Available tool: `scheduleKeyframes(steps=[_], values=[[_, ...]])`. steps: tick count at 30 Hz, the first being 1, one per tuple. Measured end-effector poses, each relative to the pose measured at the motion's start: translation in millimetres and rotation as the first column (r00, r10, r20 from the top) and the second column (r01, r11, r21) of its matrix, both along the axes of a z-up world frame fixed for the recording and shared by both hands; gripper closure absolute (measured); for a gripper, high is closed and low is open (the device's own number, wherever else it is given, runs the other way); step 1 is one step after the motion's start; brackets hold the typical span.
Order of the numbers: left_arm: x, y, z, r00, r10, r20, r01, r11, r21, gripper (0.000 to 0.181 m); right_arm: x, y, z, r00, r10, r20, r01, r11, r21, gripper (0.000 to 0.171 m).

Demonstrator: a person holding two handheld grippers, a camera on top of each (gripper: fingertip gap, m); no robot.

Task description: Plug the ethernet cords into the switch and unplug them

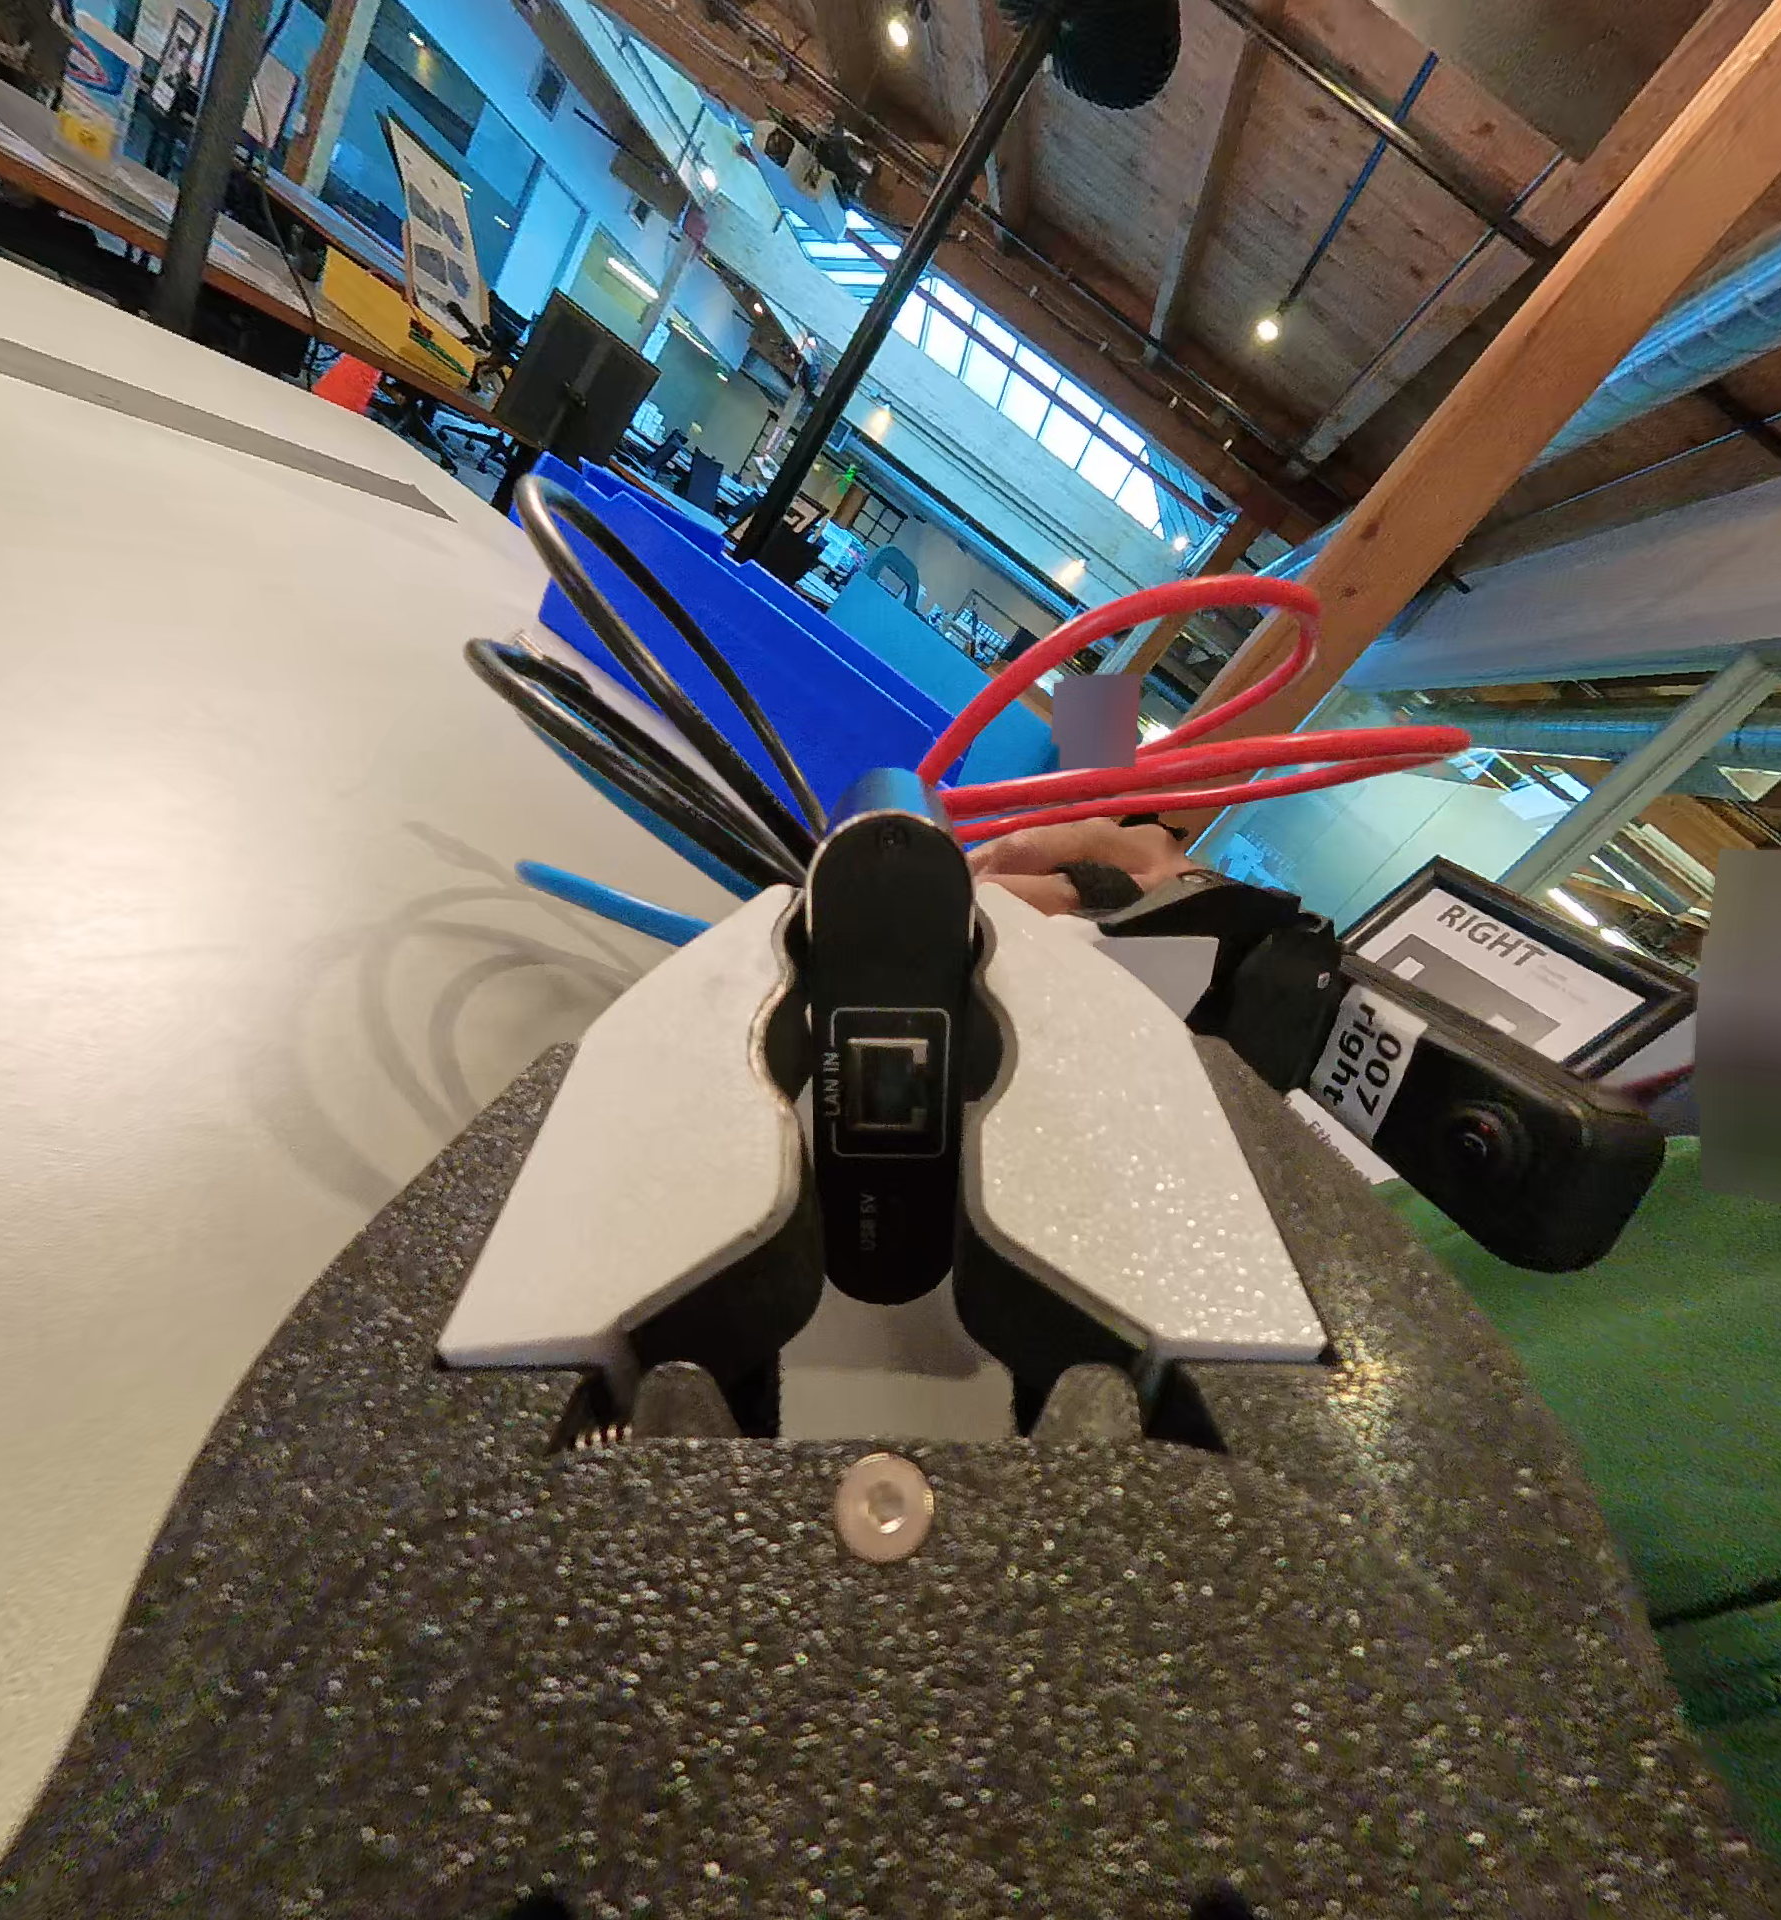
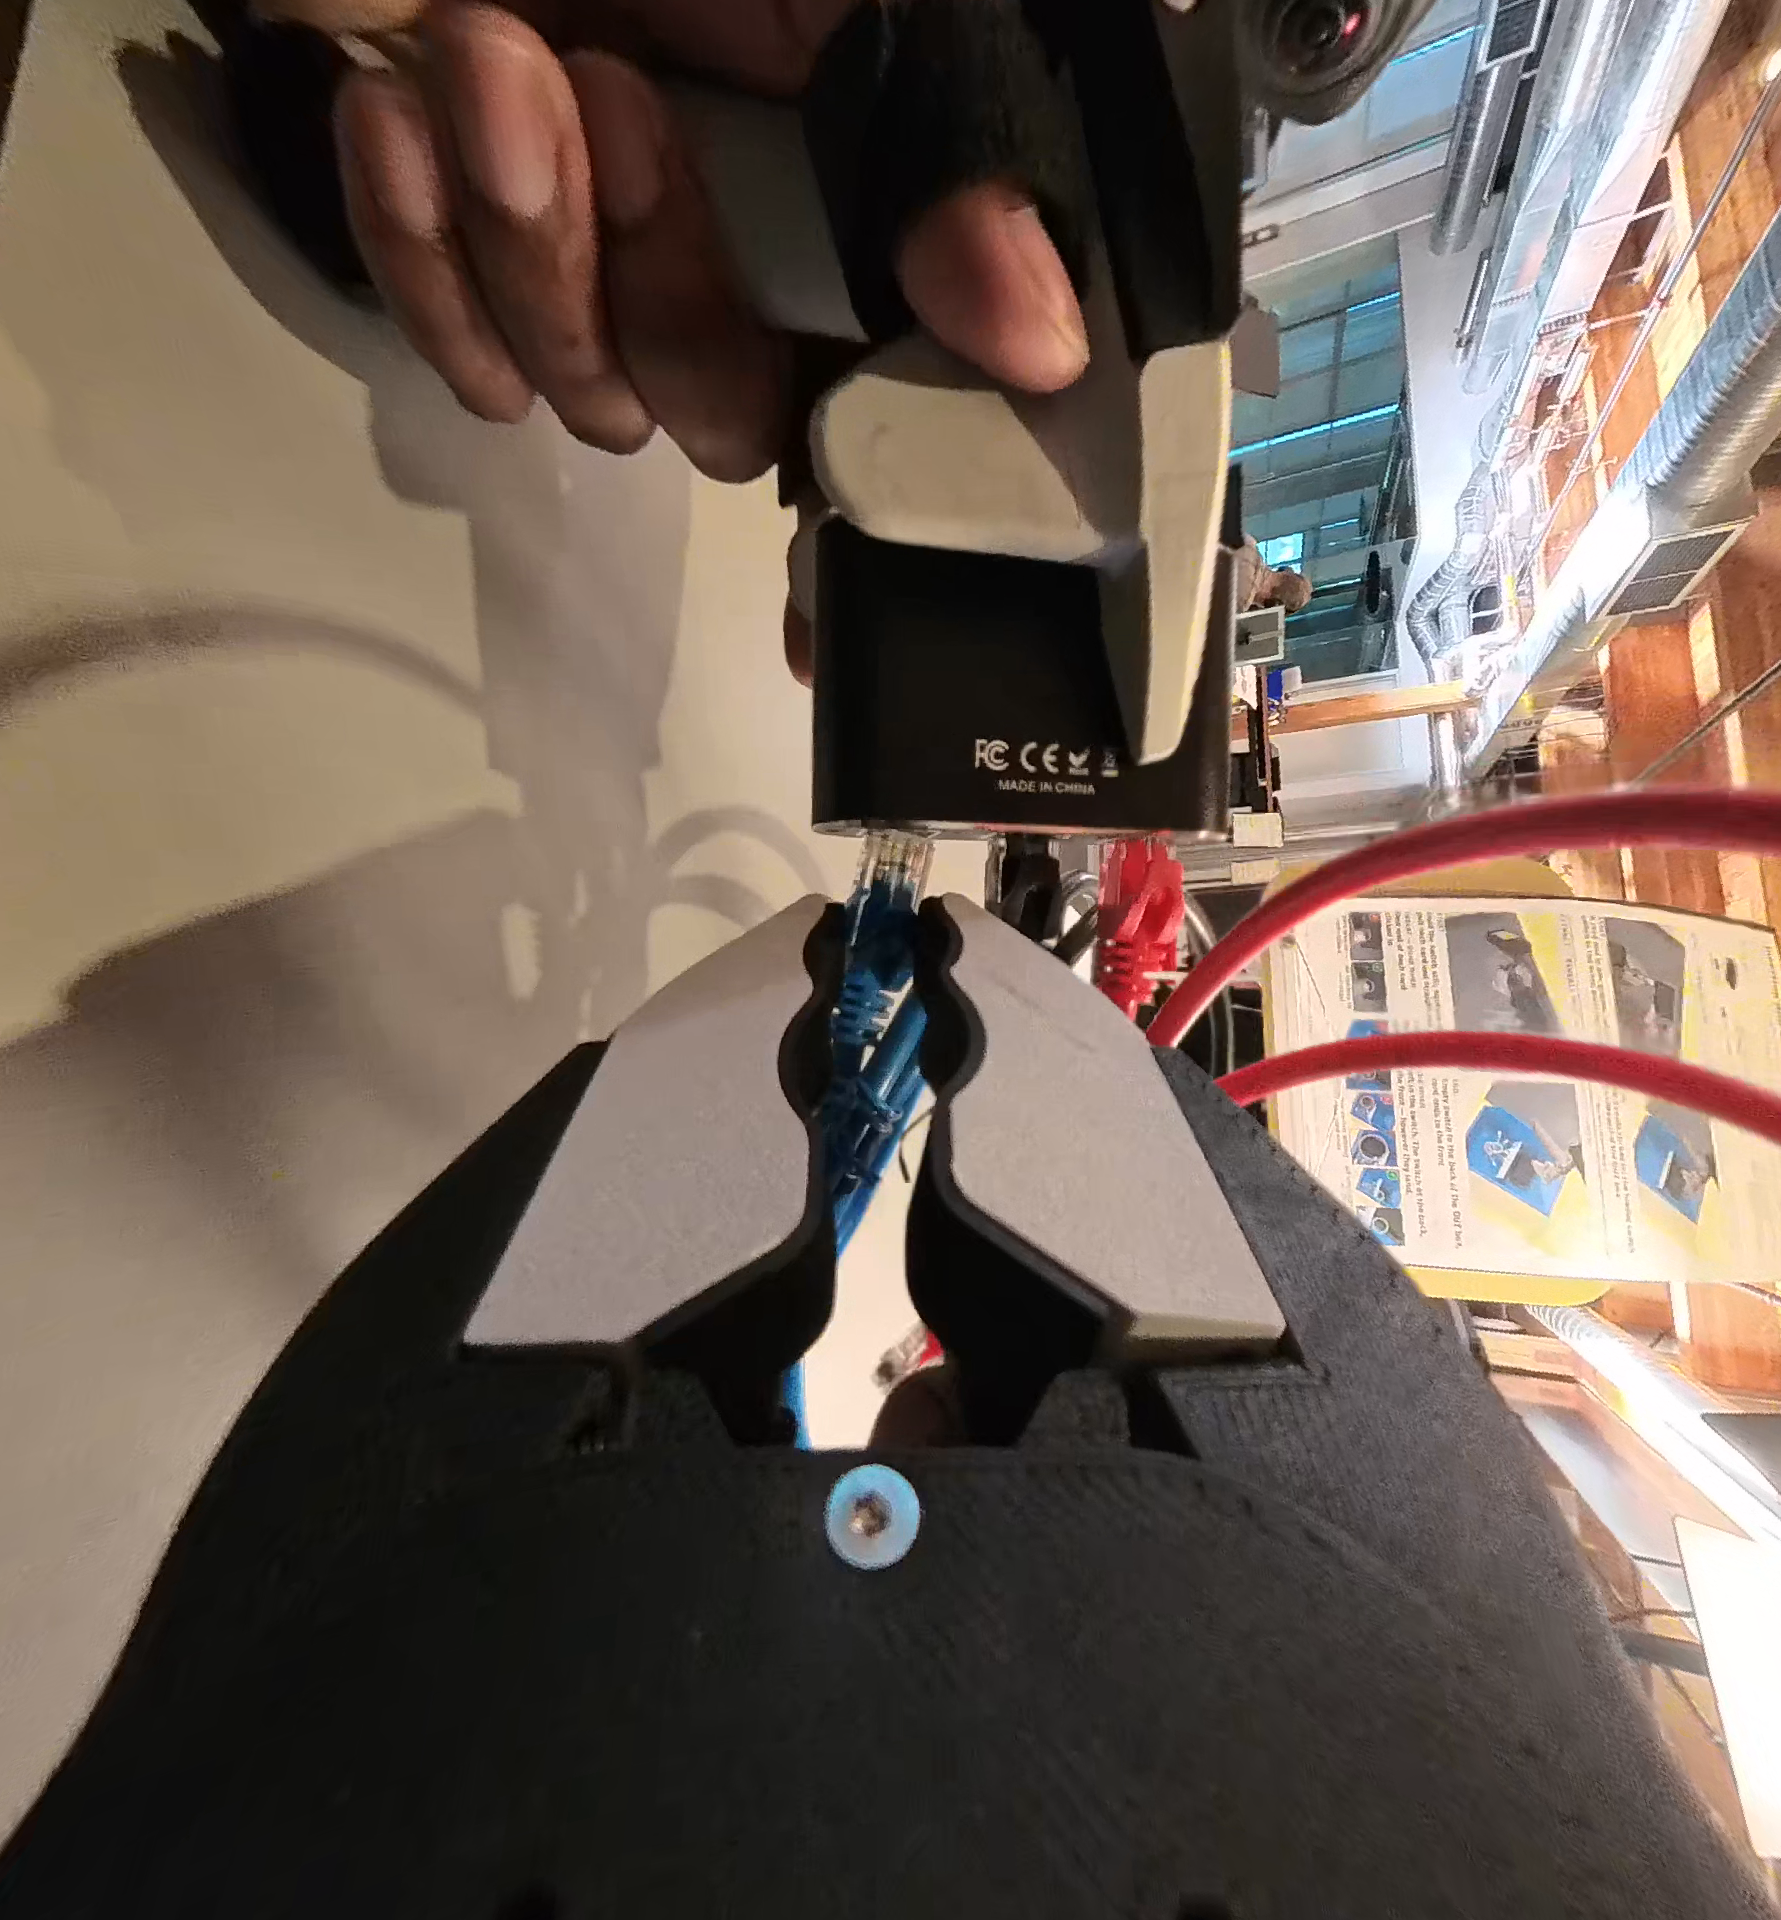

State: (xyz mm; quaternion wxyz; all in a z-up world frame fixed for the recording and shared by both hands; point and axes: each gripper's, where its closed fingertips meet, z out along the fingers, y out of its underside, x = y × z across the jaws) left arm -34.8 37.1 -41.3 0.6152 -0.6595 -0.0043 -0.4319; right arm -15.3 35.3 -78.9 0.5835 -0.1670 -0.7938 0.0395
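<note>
- Your left gripper (image 1: 888, 1049) has its fingers clamped on the small, rigid, probably light switch (image 1: 888, 1060), held above the bench (image 1: 190, 831).
- Your right gripper (image 2: 870, 935) pinches the blue cord (image 2: 870, 1023) by its boot, plug at the port; hold there, since the cable flexes.

Two close wrist views along opposing hand-held grippers, facing each other, sharing the black switch (image 1: 888, 1081) between.

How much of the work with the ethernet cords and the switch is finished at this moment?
Done: the red ethernet cord and the black ethernet cord sit in the small black switch. In hand: the left gripper clamps the switch, and the right gripper holds the blue ethernet cord, its clear plug at the port, not fully in. Left: seating or freeing it; I cannot tell which.
</note>
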Motion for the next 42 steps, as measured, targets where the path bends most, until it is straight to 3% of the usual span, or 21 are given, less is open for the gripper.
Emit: scheduleKeyframes(steps=[14, 21, 28, 35, 42], values=[[-4, 7, 0, 0.997, 0.051, 0.064, -0.05, 0.998, -0.026, 0.155, -4, 2, -4, 0.999, -0.039, -0.008, 0.04, 0.995, 0.087, 0.159], [-2, 9, -3, 0.996, 0.089, -0.014, -0.09, 0.995, -0.032, 0.155, -6, 7, -8, 0.998, -0.064, 0.002, 0.064, 0.997, 0.049, 0.159], [11, 6, -20, 0.993, 0.014, -0.118, -0.029, 0.991, -0.129, 0.151, -10, 3, -10, 0.999, -0.043, -0.012, 0.043, 0.999, 0.031, 0.159], [6, 9, -14, 0.999, 0.03, -0.017, -0.031, 0.993, -0.115, 0.153, -11, 3, -5, 0.997, -0.068, -0.034, 0.07, 0.996, 0.058, 0.159], [10, 10, -15, 0.996, 0.043, -0.077, -0.05, 0.994, -0.099, 0.154, -10, -2, -4, 0.997, -0.077, -0.026, 0.079, 0.991, 0.106, 0.159]])
